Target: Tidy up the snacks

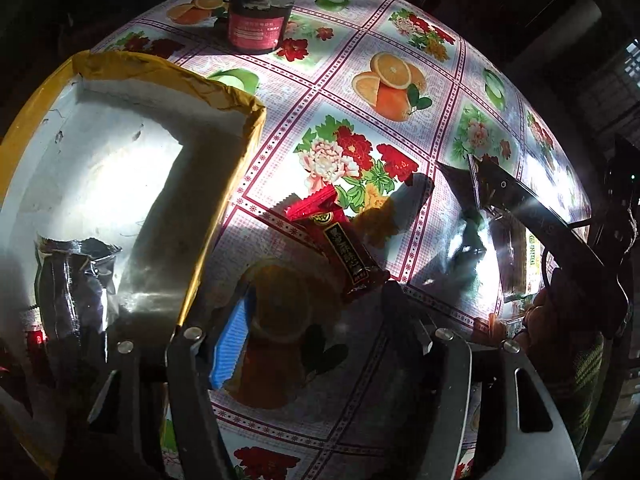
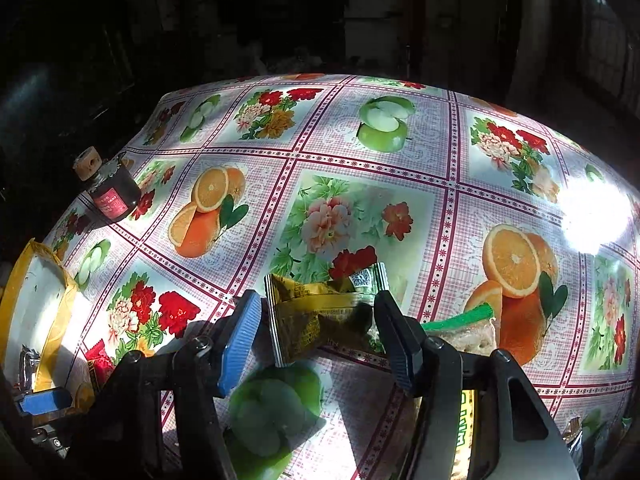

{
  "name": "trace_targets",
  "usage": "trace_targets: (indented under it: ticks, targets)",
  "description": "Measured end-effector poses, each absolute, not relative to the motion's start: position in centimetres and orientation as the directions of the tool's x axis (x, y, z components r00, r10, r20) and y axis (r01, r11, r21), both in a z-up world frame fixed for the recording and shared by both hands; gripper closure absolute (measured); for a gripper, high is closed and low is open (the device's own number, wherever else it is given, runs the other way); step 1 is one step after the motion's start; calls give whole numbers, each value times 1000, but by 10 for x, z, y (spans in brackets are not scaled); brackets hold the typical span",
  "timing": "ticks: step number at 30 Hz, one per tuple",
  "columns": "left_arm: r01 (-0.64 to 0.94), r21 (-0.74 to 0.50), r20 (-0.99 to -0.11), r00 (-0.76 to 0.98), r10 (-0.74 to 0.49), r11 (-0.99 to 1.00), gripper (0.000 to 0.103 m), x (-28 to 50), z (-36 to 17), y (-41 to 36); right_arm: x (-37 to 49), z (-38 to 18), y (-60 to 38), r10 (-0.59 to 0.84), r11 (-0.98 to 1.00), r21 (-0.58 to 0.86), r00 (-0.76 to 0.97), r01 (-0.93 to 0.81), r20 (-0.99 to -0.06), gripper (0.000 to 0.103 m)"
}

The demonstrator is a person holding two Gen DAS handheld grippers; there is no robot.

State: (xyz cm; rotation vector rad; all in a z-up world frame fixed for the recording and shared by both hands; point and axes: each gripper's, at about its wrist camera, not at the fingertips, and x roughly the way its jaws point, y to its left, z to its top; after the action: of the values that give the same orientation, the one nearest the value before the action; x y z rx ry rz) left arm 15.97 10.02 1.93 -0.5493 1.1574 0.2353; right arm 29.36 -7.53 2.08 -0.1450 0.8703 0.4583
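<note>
Two tongs over desk (image 2: pixel 400 152). Right tongs (image 2: pixel 316 320) straddle yellow snack packet (image 2: pixel 316 316), jaws apart; left tongs (image 1: pixel 308 320) open, empty, near red snack packet (image 1: pixel 340 240). Next: close, carry to yellow box (image 1: pixel 140 68).

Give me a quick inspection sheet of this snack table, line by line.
Surface: fruit-and-flower tablecloth, sunlit patches.
Job's things: red snack packet on the cloth beside the yellow-rimmed box; silver packet inside it; yellow snack packet.
Clutter: dark jar with cork stopper.
Grippers: left tongs open near the red packet; right tongs open around the yellow packet.
Cables: black wire by the right tongs.
Surroundings: dark, unclear.
</note>
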Motion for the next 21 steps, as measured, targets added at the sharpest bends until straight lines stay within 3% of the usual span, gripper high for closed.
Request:
trace_targets:
  ticks: [5, 9, 11, 12, 13, 14, 15, 16, 21]
  targets:
    - [-486, -200, -937, 348, -22, 851, 32, 180, 13, 98, 247, 9, -76, 302, 852, -16, 516, -523, -802, 53]
    - [-474, -133, -948, 318, 28, 871, 25, 199, 6, 83, 199, 2, -100, 304, 834, -24, 495, -552, -814, 53]
    - [-450, -58, -945, 314, 96, 891, 25, 207, 3, 70, 181, 2, -109, 294, 830, -41, 499, -556, -815, 61]
    - [-431, -43, -936, 333, 115, 901, 28, 209, 3, 64, 174, 2, -114, 300, 829, -35, 497, -558, -815, 65]
    - [-411, -41, -929, 351, 117, 911, 32, 209, 4, 59, 168, 2, -120, 318, 831, -12, 491, -557, -811, 76]
    - [-391, -42, -925, 363, 112, 919, 45, 207, 6, 54, 164, 2, -126, 337, 833, 16, 485, -552, -807, 93]
    - [-373, -40, -924, 366, 107, 927, 67, 205, 8, 50, 159, 2, -132, 365, 832, 51, 475, -553, -801, 98]
    - [-359, -35, -926, 363, 105, 933, 80, 202, 9, 46, 155, 1, -137, 391, 829, 84, 466, -553, -794, 97]
    - [-283, -24, -922, 376, 88, 959, 82, 171, 9, 34, 140, 7, -150, 455, 827, 148, 493, -542, -741, 91]
